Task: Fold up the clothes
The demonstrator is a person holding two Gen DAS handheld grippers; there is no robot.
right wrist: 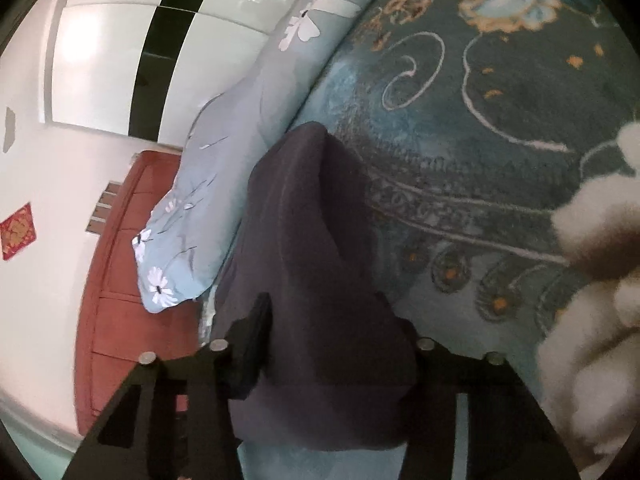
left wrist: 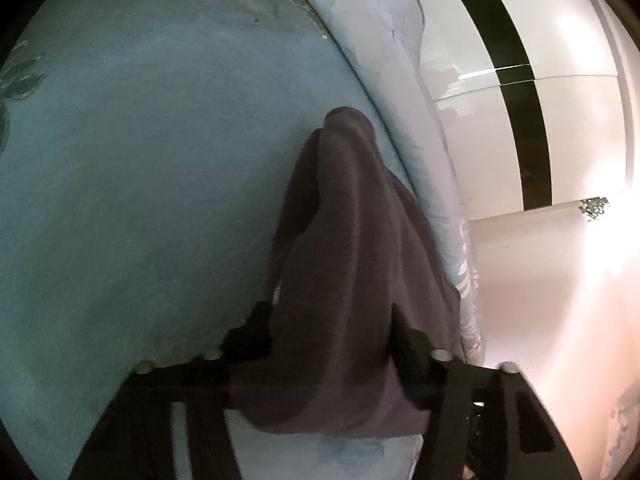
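Dark garment bunched and draped over a teal patterned blanket, left gripper clamped on one part of the cloth, right gripper clamped on another, pale blue floral pillow just beside, fluffy white fabric at right edge.

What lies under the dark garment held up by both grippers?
Under the dark garment the teal patterned blanket shows around it, with the light blue floral quilt beside. The spot directly beneath the hanging cloth is covered, and the fingers' tips are hidden in the fabric.
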